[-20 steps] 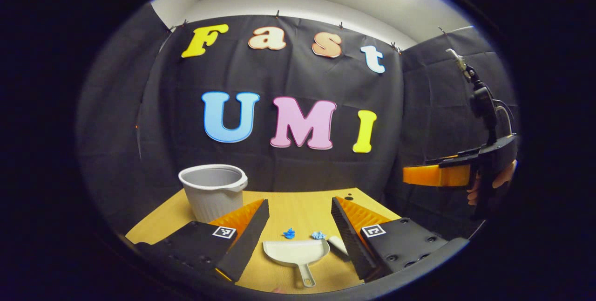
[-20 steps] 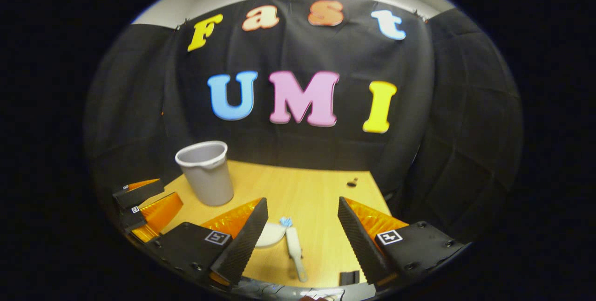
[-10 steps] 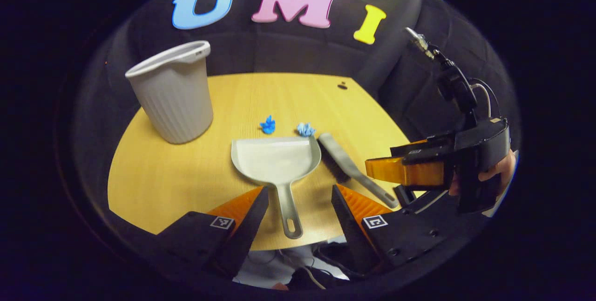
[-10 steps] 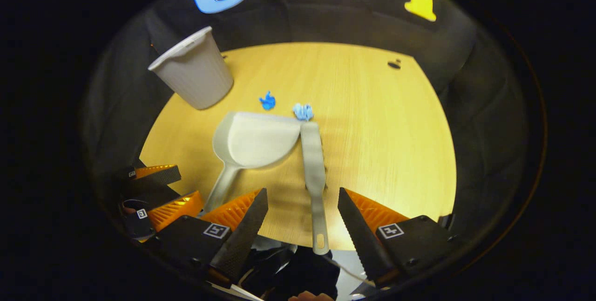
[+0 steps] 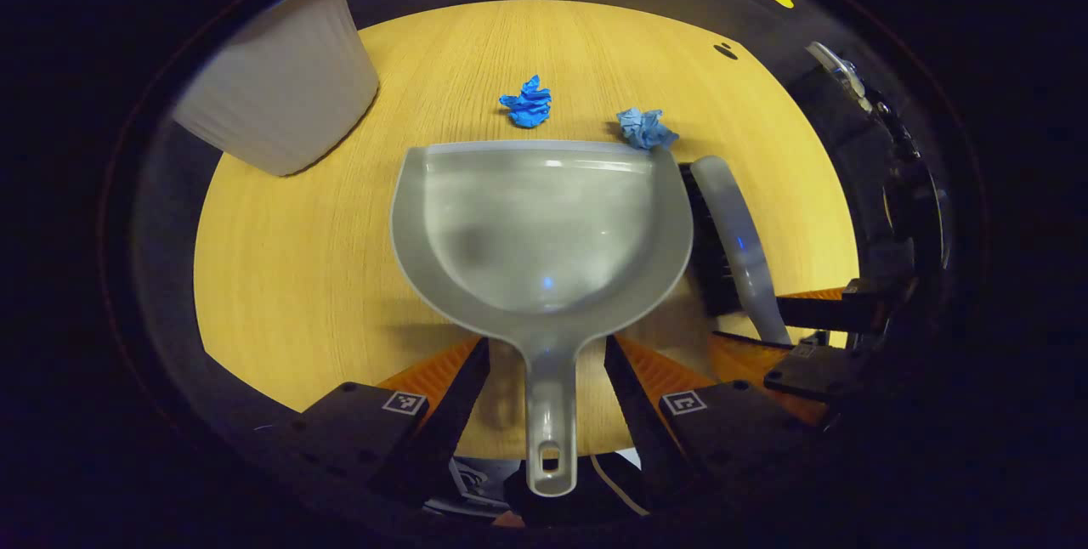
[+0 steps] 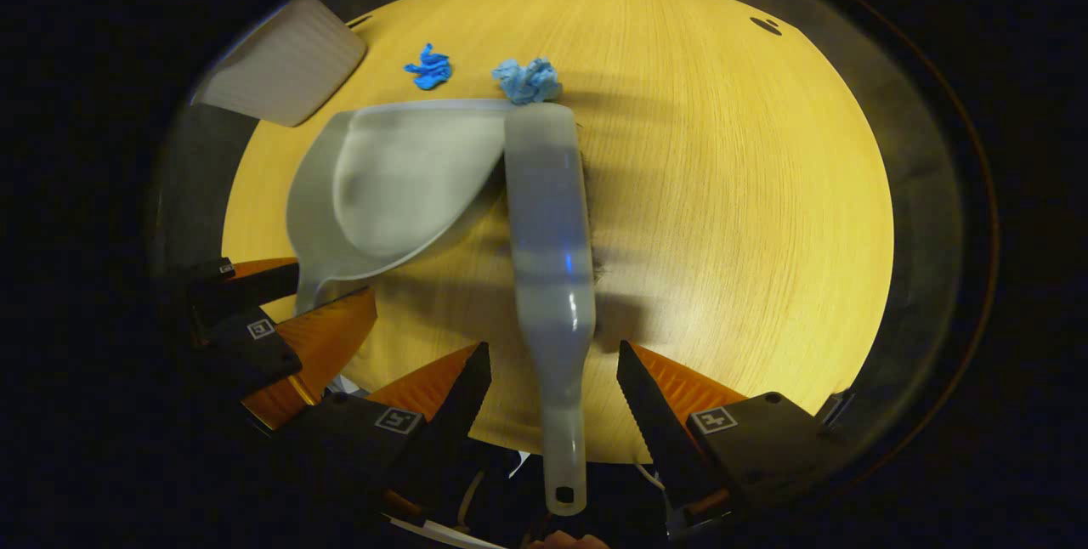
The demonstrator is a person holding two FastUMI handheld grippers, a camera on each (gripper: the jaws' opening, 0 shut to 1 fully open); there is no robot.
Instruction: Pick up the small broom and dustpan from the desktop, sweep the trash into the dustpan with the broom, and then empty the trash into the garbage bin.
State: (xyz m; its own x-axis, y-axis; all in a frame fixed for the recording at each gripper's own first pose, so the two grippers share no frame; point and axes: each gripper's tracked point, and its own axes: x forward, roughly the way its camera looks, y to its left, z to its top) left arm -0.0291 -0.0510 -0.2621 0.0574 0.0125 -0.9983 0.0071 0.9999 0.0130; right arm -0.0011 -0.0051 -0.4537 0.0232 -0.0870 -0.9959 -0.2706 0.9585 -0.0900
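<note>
Handle of the pale grey plastic dustpan (image 5: pixel 544 234) runs between the spread fingers of the left gripper (image 5: pixel 546 362) in the left gripper view, untouched; its pan lies flat on the yellow wooden desktop (image 5: pixel 297 260). Two crumpled blue paper scraps (image 5: pixel 527 103) sit just beyond its front edge, the ribbed grey bin (image 5: pixel 280 99) at far left.

The right gripper view centres on the long grey broom (image 6: pixel 548 217), bristles down beside the dustpan, its handle between the right gripper (image 6: pixel 552 366)'s parted, untouching fingers.
</note>
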